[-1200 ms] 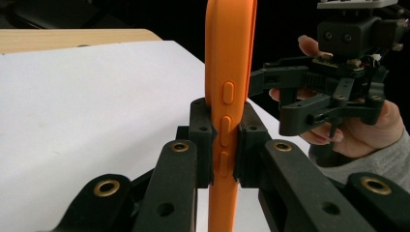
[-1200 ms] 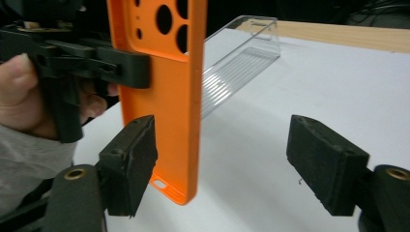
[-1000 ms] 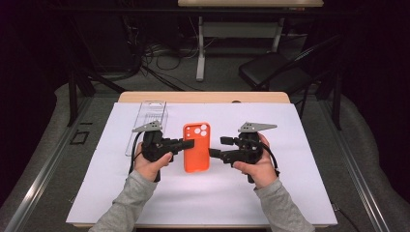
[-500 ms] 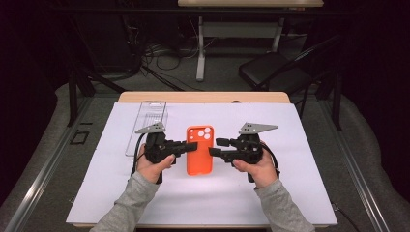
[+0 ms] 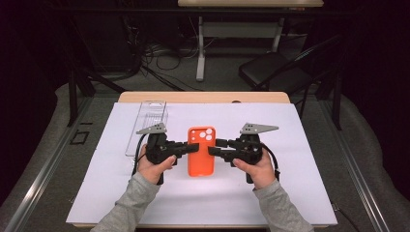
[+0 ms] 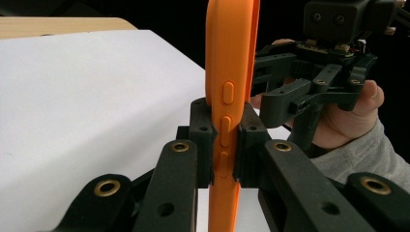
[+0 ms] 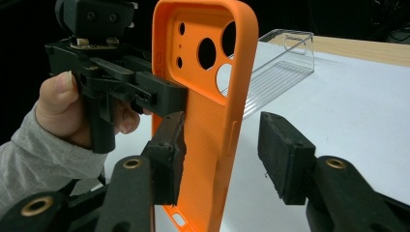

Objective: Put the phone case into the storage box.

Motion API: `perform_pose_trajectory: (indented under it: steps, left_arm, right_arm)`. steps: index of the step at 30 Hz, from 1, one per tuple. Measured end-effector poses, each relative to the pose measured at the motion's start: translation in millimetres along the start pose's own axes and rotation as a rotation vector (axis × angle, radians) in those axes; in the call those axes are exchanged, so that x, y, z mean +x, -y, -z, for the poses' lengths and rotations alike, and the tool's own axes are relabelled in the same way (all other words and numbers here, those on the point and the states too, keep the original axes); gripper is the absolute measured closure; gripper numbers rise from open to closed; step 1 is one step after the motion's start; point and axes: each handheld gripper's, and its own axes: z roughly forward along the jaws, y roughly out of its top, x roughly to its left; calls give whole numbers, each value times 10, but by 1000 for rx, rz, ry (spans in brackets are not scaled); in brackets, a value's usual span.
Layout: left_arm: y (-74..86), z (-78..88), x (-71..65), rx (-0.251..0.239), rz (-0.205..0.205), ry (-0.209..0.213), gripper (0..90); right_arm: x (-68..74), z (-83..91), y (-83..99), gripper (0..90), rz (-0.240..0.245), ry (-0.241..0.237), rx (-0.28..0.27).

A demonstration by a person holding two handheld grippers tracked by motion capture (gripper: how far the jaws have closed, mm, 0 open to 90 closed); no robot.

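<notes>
Closing in, the right gripper (image 7: 220,154) narrowed its fingers around the orange phone case (image 5: 200,151) without pinching; one pad touched the inner face, the other stood clear. Left gripper (image 6: 223,145) clamped the case's button edge tight, holding it above the white counter (image 5: 309,145) (clear tray (image 5: 147,123) behind). Handover step, probably; next, right squeezes before left lets go.

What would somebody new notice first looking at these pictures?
The bright orange phone case at the middle of the white table cover, held up between two black grippers. The left gripper is clamped on the case's edge at its side buttons, while the right gripper has just been closing, with the case between its jaws but one pad still apart from it. A clear plastic tray lies behind the left hand.
</notes>
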Motion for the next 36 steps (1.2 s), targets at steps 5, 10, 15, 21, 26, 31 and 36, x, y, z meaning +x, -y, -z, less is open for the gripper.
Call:
perform_pose_trajectory:
  steps: [5,10,15,21,26,31,36]
  left_arm:
    - [5,-18,-16,1,-2,7,814]
    - [12,-33,-26,8,1,9,814]
    - [17,-46,-30,11,-3,12,814]
    - [17,-47,-36,11,-1,11,814]
    - [17,-46,-36,10,0,14,814]
    - [18,-47,-35,10,0,14,814]
    - [18,-48,-34,11,0,13,814]
  right_arm:
    - [0,-13,13,593,-23,-10,-4]
    - [0,-22,25,653,-41,-21,3]
    - [-12,-25,35,690,-63,-28,-12]
    - [-14,-26,44,724,-69,-28,-10]
    - [-23,-25,50,752,-84,-29,-14]
    - [-31,-20,51,763,-90,-33,-17]
    - [-43,-21,55,769,-101,-43,-19]
